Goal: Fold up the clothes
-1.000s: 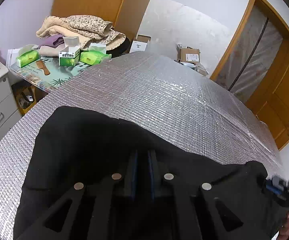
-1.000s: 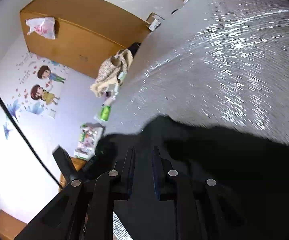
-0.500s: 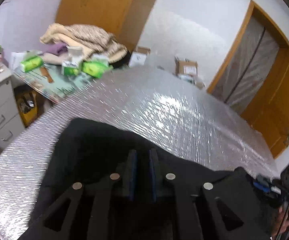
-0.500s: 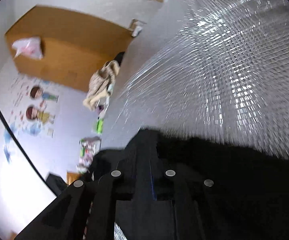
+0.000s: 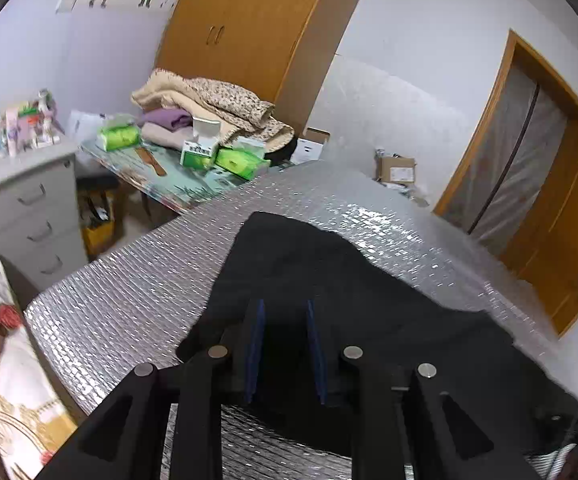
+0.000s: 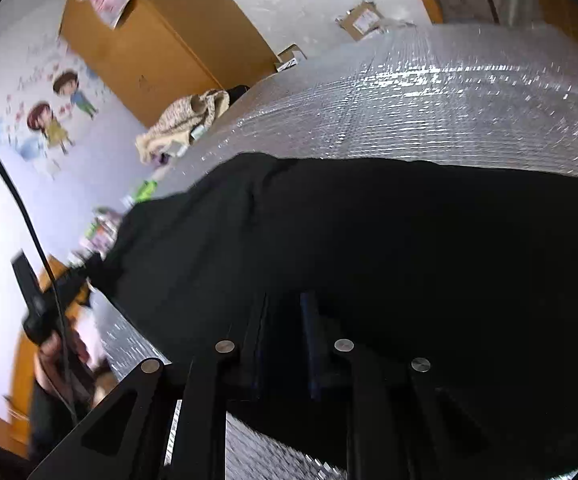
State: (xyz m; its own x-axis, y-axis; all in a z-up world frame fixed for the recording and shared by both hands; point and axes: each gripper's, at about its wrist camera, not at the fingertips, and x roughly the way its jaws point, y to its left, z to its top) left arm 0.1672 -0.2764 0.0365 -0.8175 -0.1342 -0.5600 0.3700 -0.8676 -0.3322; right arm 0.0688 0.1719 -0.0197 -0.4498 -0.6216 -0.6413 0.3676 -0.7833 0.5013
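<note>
Both fingers' gaps widened, nothing gripped; black garment (image 5: 369,308) lies under left fingers (image 5: 256,340), right fingers (image 6: 309,340).

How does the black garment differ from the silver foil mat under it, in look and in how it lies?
The black garment is dark, matte and rumpled; the silver foil mat is shiny and gridded. The garment covers only the near part, while the mat runs on far past it. Both lie spread on the same surface.
</note>
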